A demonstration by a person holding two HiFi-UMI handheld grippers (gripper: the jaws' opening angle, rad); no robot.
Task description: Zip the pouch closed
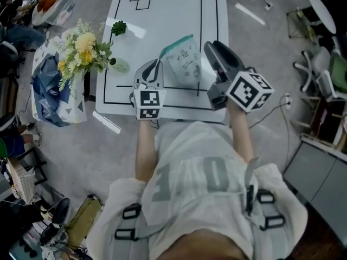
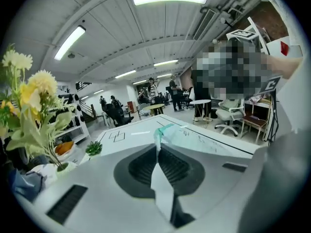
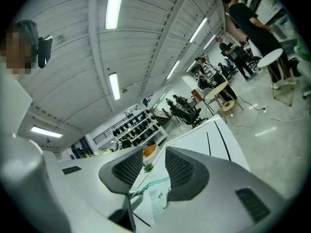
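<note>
White numbered shirt (image 1: 195,156), harness straps (image 1: 249,183) — grey left tongs (image 1: 155,64), right tongs (image 1: 217,47)

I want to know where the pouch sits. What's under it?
The white table with black lines lies under the pouch. The patch right beneath it is covered, so anything there is hidden.

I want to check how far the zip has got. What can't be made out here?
- Whether the pouch is zipped: too small, head view.
- Its gripped edge: hidden between the left gripper's shut jaws, left gripper view.
- Most of the pouch: behind the right gripper's jaws, right gripper view.
- Its print: too small everywhere.
</note>
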